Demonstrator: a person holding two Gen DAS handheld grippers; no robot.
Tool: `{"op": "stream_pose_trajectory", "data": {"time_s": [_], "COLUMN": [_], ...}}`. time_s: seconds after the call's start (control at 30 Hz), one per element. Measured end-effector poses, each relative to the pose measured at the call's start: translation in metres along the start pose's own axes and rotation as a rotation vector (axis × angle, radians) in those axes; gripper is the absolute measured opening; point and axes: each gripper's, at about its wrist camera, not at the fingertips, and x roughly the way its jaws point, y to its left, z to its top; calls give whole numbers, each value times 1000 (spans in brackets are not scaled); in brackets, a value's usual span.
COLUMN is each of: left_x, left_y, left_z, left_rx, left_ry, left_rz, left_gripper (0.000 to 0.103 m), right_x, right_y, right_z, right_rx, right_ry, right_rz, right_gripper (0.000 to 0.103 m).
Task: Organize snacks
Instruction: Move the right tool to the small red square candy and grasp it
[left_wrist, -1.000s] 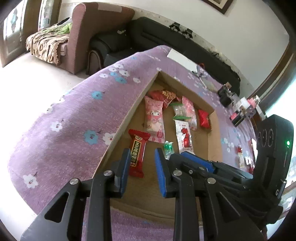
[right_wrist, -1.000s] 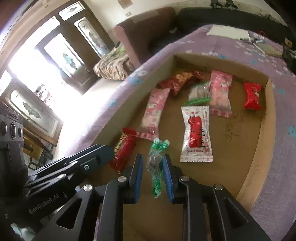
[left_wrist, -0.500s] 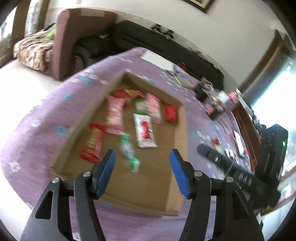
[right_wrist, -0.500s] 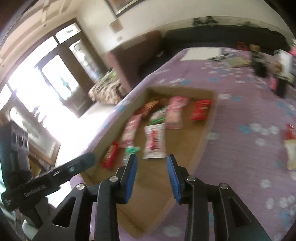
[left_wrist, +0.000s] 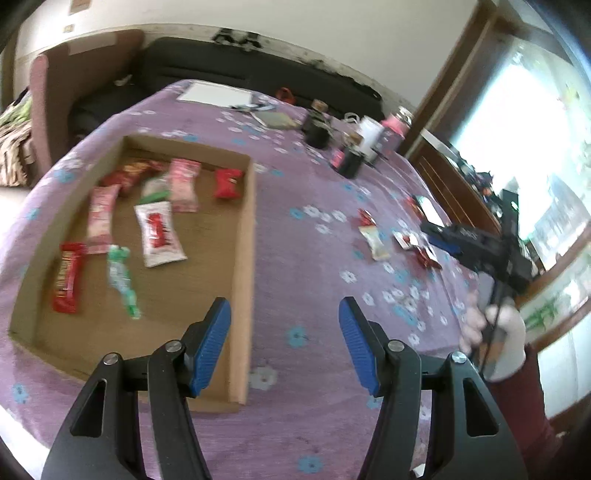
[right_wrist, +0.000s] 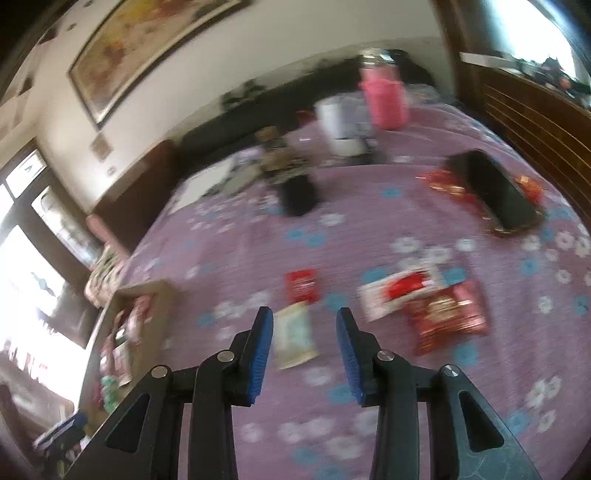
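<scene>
My left tool (left_wrist: 284, 341) hangs apart and empty beside the cardboard tray (left_wrist: 243, 258); my right tool (right_wrist: 304, 350) is opening, empty, above a pale snack packet (right_wrist: 295, 334).

Left tool (left_wrist: 284, 343) and right tool (right_wrist: 304, 350): black frames, blue ribbed pads, silver screws. White glove (left_wrist: 506, 339), maroon sleeve (left_wrist: 517, 402) worn.

Daylit room, both views fisheye-bent with dark vignette corners. Window (left_wrist: 535, 155) blown out white in the left view, doorway (right_wrist: 26, 266) overexposed in the right. Right view heavily motion-smeared, snacks (right_wrist: 436, 306) soft; left milder, fingers (left_wrist: 210, 347) sharp
</scene>
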Motion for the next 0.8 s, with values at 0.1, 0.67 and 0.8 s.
{"op": "stream_pose_trajectory", "data": {"time_s": [0.1, 0.67, 0.8], "left_x": [6, 28, 31], "left_y": [-8, -19, -23], "left_z": [-2, -7, -9], "left_rx": [24, 26, 33], "left_ry": [18, 85, 96], "left_rz": [2, 7, -2], "left_gripper": [60, 60, 60], "right_x": [16, 80, 65], "right_y": [-4, 52, 58], "right_z": [3, -30, -30], "right_rx": [0, -115, -107], "right_ry": [20, 217, 224], "right_rz": [4, 168, 315], "right_gripper": [39, 34, 35]}}
